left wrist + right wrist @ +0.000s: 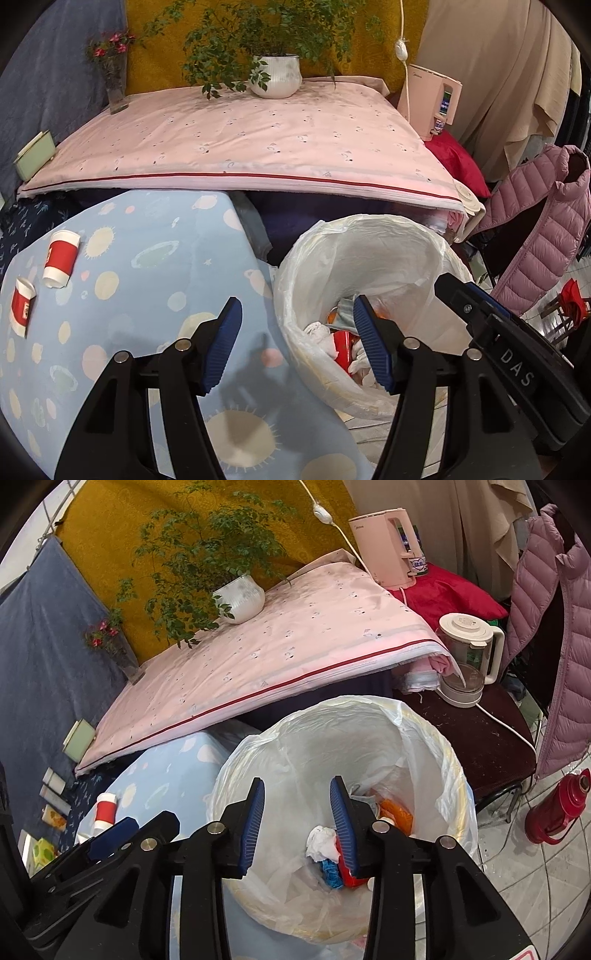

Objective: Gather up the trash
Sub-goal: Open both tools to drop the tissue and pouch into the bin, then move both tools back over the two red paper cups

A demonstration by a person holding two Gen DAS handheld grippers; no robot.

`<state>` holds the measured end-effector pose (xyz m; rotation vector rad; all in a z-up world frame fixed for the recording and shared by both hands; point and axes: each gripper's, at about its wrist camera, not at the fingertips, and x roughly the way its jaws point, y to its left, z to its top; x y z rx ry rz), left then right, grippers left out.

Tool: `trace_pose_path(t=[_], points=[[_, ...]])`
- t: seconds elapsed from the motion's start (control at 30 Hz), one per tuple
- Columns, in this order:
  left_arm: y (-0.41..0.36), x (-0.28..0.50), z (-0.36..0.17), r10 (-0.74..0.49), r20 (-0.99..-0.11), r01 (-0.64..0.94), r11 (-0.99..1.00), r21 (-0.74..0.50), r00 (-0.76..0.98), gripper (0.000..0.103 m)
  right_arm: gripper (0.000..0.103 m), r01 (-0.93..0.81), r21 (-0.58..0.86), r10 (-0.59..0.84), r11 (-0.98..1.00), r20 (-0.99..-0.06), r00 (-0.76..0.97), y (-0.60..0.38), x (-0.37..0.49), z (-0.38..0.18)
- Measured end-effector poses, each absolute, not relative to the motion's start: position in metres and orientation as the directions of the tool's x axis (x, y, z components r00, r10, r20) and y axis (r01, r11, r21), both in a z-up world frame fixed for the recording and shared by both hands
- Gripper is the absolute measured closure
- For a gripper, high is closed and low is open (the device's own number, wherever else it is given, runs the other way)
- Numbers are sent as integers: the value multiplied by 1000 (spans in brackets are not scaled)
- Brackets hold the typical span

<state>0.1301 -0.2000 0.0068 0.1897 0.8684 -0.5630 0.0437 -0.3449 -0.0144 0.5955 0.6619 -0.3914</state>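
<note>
A bin lined with a clear plastic bag (369, 254) (332, 723) stands beside a table with a light blue patterned cloth (147, 266). Inside lie crumpled white tissue (321, 843), red, blue and orange wrappers. Two red-and-white paper cups lie on the cloth: one (61, 264) at the left, also in the right wrist view (105, 810), another (22, 312) at the left edge. My left gripper (297, 325) is open and empty, straddling the table edge and bin rim. My right gripper (297, 806) is open and empty over the bin.
A pink-covered surface (240, 144) behind holds a potted plant (275, 75) and flower vase (116, 86). A glass kettle (467, 657) sits on a dark stool right of the bin. A red thermos (557, 806) stands on the tiled floor. A pink jacket (535, 229) hangs right.
</note>
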Motion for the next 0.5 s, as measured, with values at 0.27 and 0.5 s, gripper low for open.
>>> trace_pose_path(t=[0.27,0.5], points=[[-170,136,5,-368,-764,489,869,-78,531,33,60,485,364,-136,795,-672,728,-323,53,-9],[-134,146,3,-343,-759,429,899,-93,554,33,59,449,340,-114,827,-679,725,-298,66,-7]])
